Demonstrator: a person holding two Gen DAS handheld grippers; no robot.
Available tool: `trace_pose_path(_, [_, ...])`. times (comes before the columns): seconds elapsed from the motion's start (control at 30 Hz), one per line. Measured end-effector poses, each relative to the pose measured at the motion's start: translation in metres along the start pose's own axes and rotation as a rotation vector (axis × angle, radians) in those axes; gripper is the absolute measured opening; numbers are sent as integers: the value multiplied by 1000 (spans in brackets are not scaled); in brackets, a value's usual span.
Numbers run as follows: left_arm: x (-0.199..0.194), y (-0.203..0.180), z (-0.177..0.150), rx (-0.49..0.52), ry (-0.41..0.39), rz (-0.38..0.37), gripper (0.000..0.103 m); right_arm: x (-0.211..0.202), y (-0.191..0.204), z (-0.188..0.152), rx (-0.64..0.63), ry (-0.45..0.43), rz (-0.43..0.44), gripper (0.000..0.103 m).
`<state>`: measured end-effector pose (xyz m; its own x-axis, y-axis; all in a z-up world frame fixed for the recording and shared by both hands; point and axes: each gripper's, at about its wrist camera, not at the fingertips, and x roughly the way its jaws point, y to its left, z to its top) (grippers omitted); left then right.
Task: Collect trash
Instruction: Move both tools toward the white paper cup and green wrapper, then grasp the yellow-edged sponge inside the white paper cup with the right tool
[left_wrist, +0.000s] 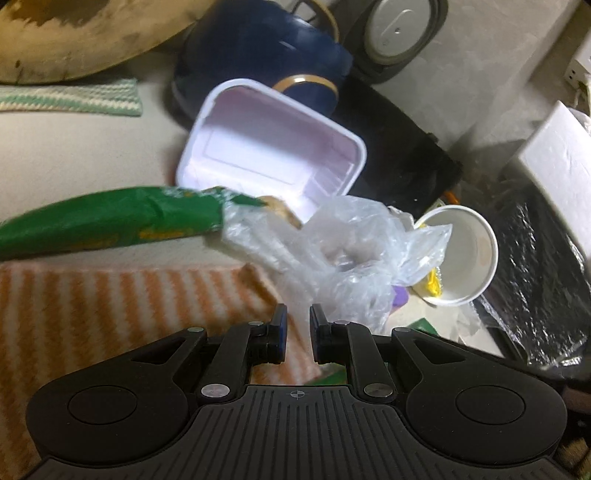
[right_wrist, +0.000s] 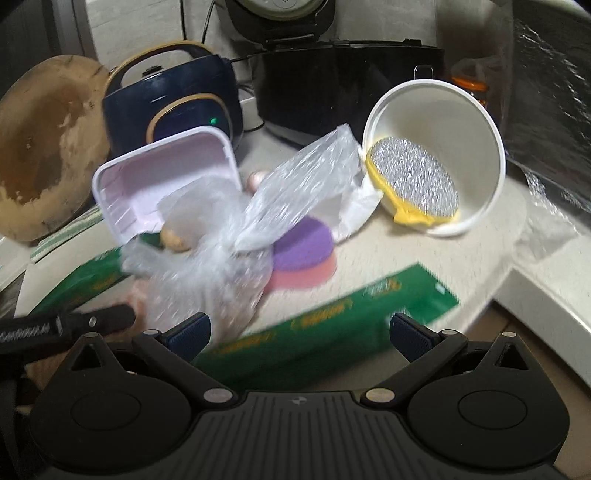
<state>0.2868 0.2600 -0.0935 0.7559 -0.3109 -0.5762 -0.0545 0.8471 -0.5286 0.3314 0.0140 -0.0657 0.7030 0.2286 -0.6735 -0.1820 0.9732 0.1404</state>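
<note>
Pale speckled table, crowded along its far edge against the wall.

Far left edge: large round wooden board, stained, leaning upright. Beside it a dark blue appliance with gold trim, green light lit. Right of that a black cooker with lid raised.

Right side of table: white paper bowl tipped on its side, mouth toward the camera, holding a yellow-rimmed silver scrubber.

Middle of table: pale pink plastic tray tilted on its edge, empty, in front of the blue appliance. Crumpled clear plastic bag just before it, overlapping the tray's lower corner. Purple round sponge stacked on a pink one, partly under the bag.

Near edge: long green wrapper with yellow print lying flat, close in front of the right gripper. Second green wrapper at left, one end touching the bag. Orange-and-white striped cloth under the left gripper; green-and-white knitted cloth further back at left.

Left gripper: pads drawn near together, narrow gap, nothing pinched; bag just ahead to the right.

Right gripper: spread wide, empty, green wrapper between and beyond the tips, untouched.

Both views motion-blurred.
</note>
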Motion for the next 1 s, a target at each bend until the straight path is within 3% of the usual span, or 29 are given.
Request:
trace_pose_path(0.27, [4, -42, 16, 5, -53, 42, 15, 28, -36, 17, 8, 16, 64, 103])
trace_pose_path(0.53, [36, -91, 21, 99, -14, 52, 15, 40, -62, 19, 42, 58, 169, 103])
trace_pose_path(1.0, [41, -92, 28, 90, -30, 97, 15, 40, -67, 13, 28, 31, 189, 103])
